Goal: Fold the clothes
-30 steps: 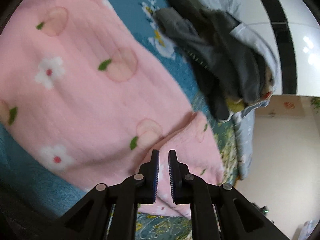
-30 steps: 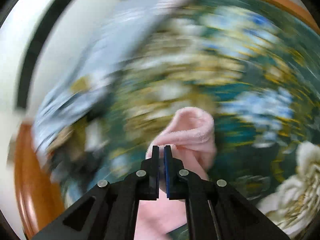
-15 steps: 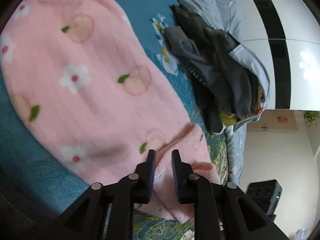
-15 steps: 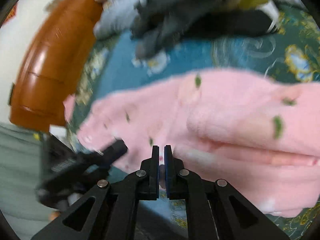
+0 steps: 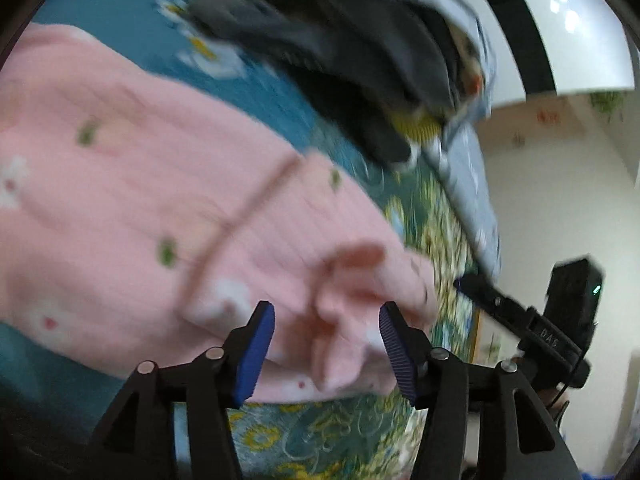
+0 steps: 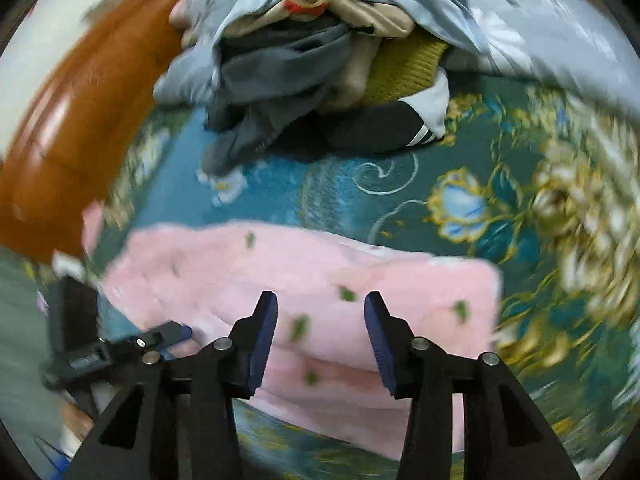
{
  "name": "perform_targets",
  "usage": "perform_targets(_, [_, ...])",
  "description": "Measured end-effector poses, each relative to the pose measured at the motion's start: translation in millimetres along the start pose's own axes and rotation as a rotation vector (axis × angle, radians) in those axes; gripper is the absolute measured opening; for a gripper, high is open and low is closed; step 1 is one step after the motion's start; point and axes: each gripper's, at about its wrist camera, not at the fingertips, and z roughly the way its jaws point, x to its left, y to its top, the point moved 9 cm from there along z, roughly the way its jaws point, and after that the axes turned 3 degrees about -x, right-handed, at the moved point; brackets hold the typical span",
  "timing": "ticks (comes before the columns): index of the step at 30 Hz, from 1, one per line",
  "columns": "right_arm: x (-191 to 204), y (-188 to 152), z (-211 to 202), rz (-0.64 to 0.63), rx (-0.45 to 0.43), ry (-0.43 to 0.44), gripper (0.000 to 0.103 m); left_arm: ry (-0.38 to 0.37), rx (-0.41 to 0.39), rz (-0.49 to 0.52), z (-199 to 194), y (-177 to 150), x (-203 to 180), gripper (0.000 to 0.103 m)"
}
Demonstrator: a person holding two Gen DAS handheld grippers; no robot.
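I have both grippers over the pink garment (image 5: 168, 184), which lies spread on the bed (image 6: 320, 192) in front of me, its near edge doubled into a thick, soft fold. In the left wrist view the left gripper (image 5: 326, 336) hangs over the bunched right-hand end of that fold; its jaws are opening, now a moderate way apart, and the blue pads do not press on the cloth, though the rumpled pink edge sits beneath the gap. I judge that end has just been laid where I want it, so there is no reason to pinch it.

In the right wrist view the right gripper (image 6: 320, 328) is above the same folded edge, jaws likewise opening to a middling gap, pink fleece showing between them but not clamped. I read this as letting go after bringing one layer across the other: the upper layer rests on the lower with a rounded crease running left to right.

The other gripper shows at the edge of each view, so the two tools are near each other at the same end of the garment.

Far across the bed sits the heap of unfolded clothes (image 6: 320, 60), grey, blue and mustard, kept well apart from the pink piece so the working patch stays flat. Both views are blurred, so fine wrinkles I cannot judge.
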Motion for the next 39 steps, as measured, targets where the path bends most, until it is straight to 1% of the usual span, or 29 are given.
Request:
perform_targets(2, [7, -3, 7, -0.084, 0.018, -0.012, 0.047, -0.003, 0.062, -0.005, 17, -9, -4, 0.059])
perform_targets(4, [23, -6, 13, -0.161, 0.044, 0.025, 0.047, 0.014, 0.114, -0.016, 30, -16, -5, 0.059])
perform_targets(5, [32, -7, 15, -0.195, 0.057, 0.045, 0.047, 0.016, 0.122, -0.022, 34, -17, -5, 0.059])
perform_targets(7, [55, -14, 28, -0.305, 0.106, 0.074, 0.055, 0.001, 0.120, -0.052, 36, -17, -5, 0.059])
perform_targets(9, [66, -23, 35, -0.399, 0.140, 0.067, 0.056, -0.007, 0.122, -0.079, 40, -17, -4, 0.056])
perform_targets(10, [67, -27, 39, -0.443, 0.147, 0.050, 0.056, 0.009, 0.124, -0.082, 43, -18, -2, 0.052])
perform_targets(11, [65, -28, 43, -0.468, 0.149, 0.018, 0.056, 0.029, 0.130, -0.076, 45, -20, -1, 0.035])
perform_targets(12, [61, -30, 47, -0.488, 0.151, -0.015, 0.050, 0.048, 0.139, -0.066, 48, -22, 0, 0.024])
perform_targets(13, [52, -29, 49, -0.472, 0.148, -0.053, 0.023, 0.062, 0.137, -0.055, 48, -22, -1, 0.021])
perform_targets(14, [43, -28, 51, -0.454, 0.144, -0.087, 0.007, 0.070, 0.129, -0.036, 48, -22, -4, 0.015])
perform_targets(15, [36, -24, 48, -0.421, 0.134, -0.096, 0.003, 0.071, 0.116, -0.011, 45, -22, -9, 0.014])
perform_targets(16, [30, -20, 44, -0.388, 0.124, -0.100, 0.003, 0.049, 0.105, 0.013, 37, -22, -17, 0.013])
perform_targets(17, [31, -16, 36, -0.355, 0.110, -0.067, 0.003, 0.027, 0.093, 0.037, 29, -22, -25, 0.013])
perform_targets(18, [35, -9, 24, -0.327, 0.087, -0.022, 0.003, 0.007, 0.078, 0.062, 20, -21, -32, 0.013])
perform_targets(20, [60, 12, -13, -0.338, -0.010, 0.076, 0.003, -0.014, 0.013, 0.119, -10, -18, -42, 0.013])
perform_targets(21, [72, 21, -21, -0.366, -0.040, 0.107, 0.003, -0.018, -0.019, 0.142, -25, -16, -46, 0.013])
perform_targets(22, [84, 29, -28, -0.393, -0.070, 0.139, 0.003, 0.006, -0.050, 0.139, -35, -11, -40, 0.013])
perform_targets(23, [95, 37, -34, -0.419, -0.094, 0.167, 0.003, 0.049, -0.081, 0.126, -44, -3, -30, 0.013])
perform_targets(24, [101, 38, -24, -0.435, -0.082, 0.172, 0.003, 0.101, -0.100, 0.103, -48, 6, -14, 0.013])
perform_targets(25, [105, 38, -3, -0.454, -0.049, 0.163, 0.003, 0.141, -0.096, 0.071, -46, 13, 0, 0.013])
perform_targets(28, [98, 29, 77, -0.426, 0.103, 0.089, 0.003, 0.250, -0.064, 0.016, -33, 23, 36, 0.013])
perform_targets(29, [98, 27, 92, -0.420, 0.125, 0.078, 0.003, 0.282, -0.049, 0.005, -28, 25, 45, 0.013])
perform_targets(31, [96, 24, 114, -0.421, 0.155, 0.049, 0.003, 0.313, -0.019, -0.010, -17, 24, 55, 0.017])
perform_targets(32, [93, 23, 118, -0.429, 0.163, 0.039, 0.003, 0.326, -0.009, -0.021, -13, 24, 59, 0.017])
perform_targets(34, [90, 22, 124, -0.453, 0.170, 0.008, 0.004, 0.324, -0.003, -0.044, -7, 25, 63, 0.023])
perform_targets(36, [88, 23, 127, -0.446, 0.177, 0.006, 0.004, 0.313, 0.008, -0.066, -3, 25, 67, 0.043])
perform_targets(37, [87, 24, 127, -0.435, 0.178, 0.010, 0.006, 0.303, 0.015, -0.076, -1, 24, 69, 0.047])
perform_targets(38, [85, 27, 122, -0.417, 0.169, 0.014, 0.008, 0.279, 0.019, -0.083, 2, 25, 66, 0.049])
perform_targets(39, [83, 29, 117, -0.398, 0.160, 0.016, 0.015, 0.255, 0.022, -0.090, 5, 26, 64, 0.049])
